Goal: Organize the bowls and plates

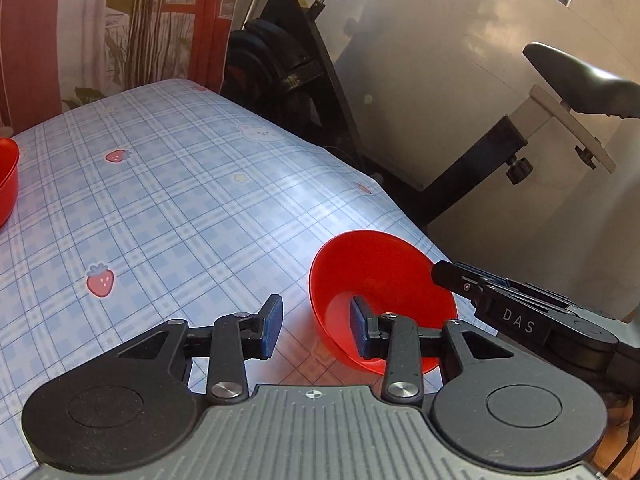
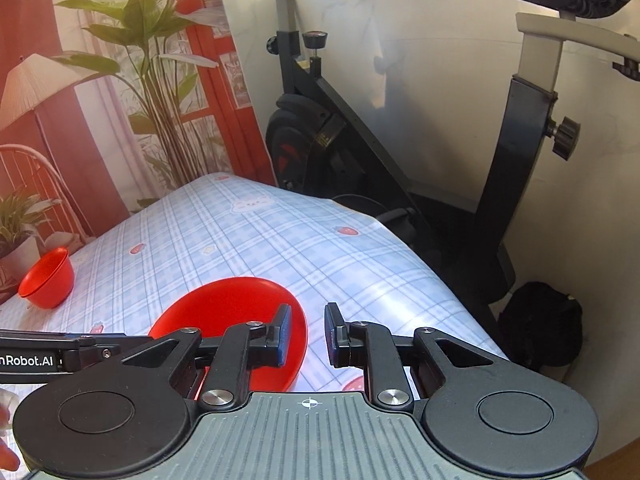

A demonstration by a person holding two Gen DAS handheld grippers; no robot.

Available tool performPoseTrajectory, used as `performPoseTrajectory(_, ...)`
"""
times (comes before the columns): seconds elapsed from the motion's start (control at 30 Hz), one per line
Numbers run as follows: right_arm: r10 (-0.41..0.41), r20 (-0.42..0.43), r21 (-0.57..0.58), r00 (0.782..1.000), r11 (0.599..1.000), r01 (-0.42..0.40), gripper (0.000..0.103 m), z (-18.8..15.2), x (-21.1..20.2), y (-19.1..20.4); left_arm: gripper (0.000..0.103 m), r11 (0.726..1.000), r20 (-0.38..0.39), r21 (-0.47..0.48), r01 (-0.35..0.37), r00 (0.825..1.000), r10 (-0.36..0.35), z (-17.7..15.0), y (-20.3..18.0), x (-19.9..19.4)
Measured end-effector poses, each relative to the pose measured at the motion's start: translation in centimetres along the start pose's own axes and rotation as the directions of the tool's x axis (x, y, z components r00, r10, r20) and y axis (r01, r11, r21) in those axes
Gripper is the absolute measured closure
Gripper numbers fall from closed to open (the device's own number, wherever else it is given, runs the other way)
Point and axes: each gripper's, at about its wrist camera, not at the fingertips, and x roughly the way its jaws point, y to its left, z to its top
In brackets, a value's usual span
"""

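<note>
A red bowl (image 1: 384, 280) stands on the checked tablecloth (image 1: 180, 200) near the table's right edge. My left gripper (image 1: 316, 326) is open and straddles the bowl's near-left rim. Its right finger (image 1: 360, 332) is inside the bowl and its left finger (image 1: 272, 322) is outside, clear of the wall. My right gripper (image 2: 307, 334) is open by a narrow gap and straddles the same bowl's (image 2: 224, 312) right rim, with its left finger (image 2: 285, 334) over the inside. In the left wrist view its tip (image 1: 440, 274) sits at the bowl's far-right rim. A second red bowl (image 2: 48, 280) stands at the far left.
An exercise bike (image 2: 320, 128) stands just beyond the table's right edge (image 2: 440, 280). A black bag (image 2: 540, 328) lies on the floor beside it. A printed backdrop with plants (image 2: 152, 80) hangs behind the table. Part of a hand (image 2: 6, 440) shows at the lower left.
</note>
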Motion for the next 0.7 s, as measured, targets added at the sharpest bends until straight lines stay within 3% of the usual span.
performPoseTrajectory(0.2,0.023,-0.03,0.021,0.999,1.0,-0.022,0.086,-1.0,0.1,0.0,0.065,1.0,-0.027,-0.002,0.006,1.0,-0.006,-0.6,-0.3,0.9)
performPoseTrajectory(0.3,0.034,-0.037,0.019,0.999,0.999,-0.033,0.092,-1.1,0.0,0.2,0.065,1.0,-0.033,-0.01,0.018,0.999,-0.018,-0.8,-0.3,1.1)
performPoseTrajectory(0.43,0.05,-0.034,-0.004,0.998,0.999,-0.05,0.093,-0.6,-0.4,0.9,0.08,0.999,-0.028,-0.017,0.041,0.999,-0.041,-0.9,-0.1,0.4)
performPoseTrajectory(0.7,0.077,-0.034,-0.019,0.996,0.997,-0.078,0.093,-0.1,-0.9,2.5,0.08,0.999,-0.006,-0.043,0.021,1.0,-0.021,-0.8,1.1,-1.8)
